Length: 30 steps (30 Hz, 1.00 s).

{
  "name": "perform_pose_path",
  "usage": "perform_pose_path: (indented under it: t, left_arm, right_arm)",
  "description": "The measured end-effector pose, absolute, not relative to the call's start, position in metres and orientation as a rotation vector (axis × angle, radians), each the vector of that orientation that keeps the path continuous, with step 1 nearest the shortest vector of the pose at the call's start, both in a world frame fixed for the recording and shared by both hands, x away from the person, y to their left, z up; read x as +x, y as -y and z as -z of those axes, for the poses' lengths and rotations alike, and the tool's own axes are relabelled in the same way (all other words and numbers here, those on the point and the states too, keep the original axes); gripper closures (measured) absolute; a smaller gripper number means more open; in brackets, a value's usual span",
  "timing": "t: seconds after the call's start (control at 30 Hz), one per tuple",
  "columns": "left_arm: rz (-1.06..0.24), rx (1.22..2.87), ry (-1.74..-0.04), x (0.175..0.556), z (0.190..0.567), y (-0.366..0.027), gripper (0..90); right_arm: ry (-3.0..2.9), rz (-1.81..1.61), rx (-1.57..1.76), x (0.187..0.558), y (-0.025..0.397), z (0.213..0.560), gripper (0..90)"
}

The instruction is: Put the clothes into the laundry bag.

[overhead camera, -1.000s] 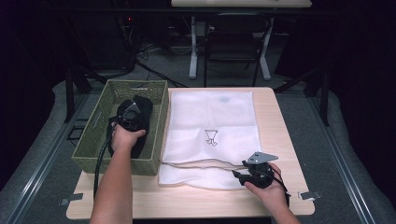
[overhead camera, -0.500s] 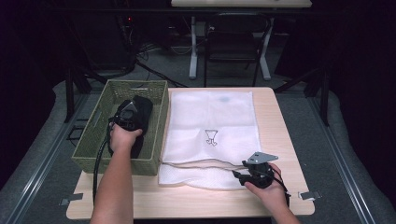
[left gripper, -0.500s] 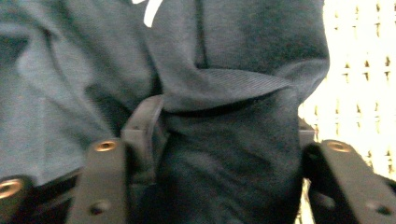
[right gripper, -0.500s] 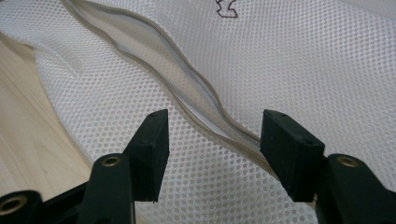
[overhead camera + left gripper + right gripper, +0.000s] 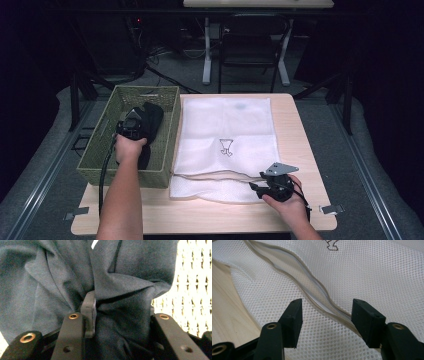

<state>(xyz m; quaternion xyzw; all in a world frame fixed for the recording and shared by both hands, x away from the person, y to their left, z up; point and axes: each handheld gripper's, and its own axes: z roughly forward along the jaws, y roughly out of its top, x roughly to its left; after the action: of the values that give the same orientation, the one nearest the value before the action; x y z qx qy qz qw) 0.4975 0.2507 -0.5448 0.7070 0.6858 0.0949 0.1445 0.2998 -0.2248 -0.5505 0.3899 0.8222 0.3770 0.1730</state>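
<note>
The counter (image 5: 300, 130) carries a white mesh bag (image 5: 227, 130), taken here as landmark, and a woven basket (image 5: 167, 107) just left of it. In the basket lies a dark garment (image 5: 62, 277): soft, light and limp, best taken by a bunched fold. Such a fold is pinched by the left gripper (image 5: 117, 315). At the bag's near edge the right gripper (image 5: 325, 320) is held spread across the gaping mouth seam (image 5: 317, 290).

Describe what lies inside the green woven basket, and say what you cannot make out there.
Inside the basket lies a dark garment, gathered between the left gripper jaws. The garment and hand cover whatever lies beneath.
</note>
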Motion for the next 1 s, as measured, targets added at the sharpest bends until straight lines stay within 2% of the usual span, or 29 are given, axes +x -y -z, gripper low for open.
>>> perform_pose_path:
  t: [0.27,0.63,1.0]
  left_arm:
    - [-0.256,2.026,-2.002,0.499,0.543,-0.253,68.2]
    - [-0.137,1.971,-2.005,0.5,0.538,-0.263,75.2]
    - [-0.152,1.98,-1.962,0.497,0.529,-0.263,77.4]
  right_arm:
    - [-2.329,-1.07,1.11,0.3,0.225,0.55,42.6]
    - [-2.326,-1.071,1.112,0.3,0.226,0.55,42.6]
    - [-2.324,-1.071,1.113,0.3,0.226,0.55,42.6]
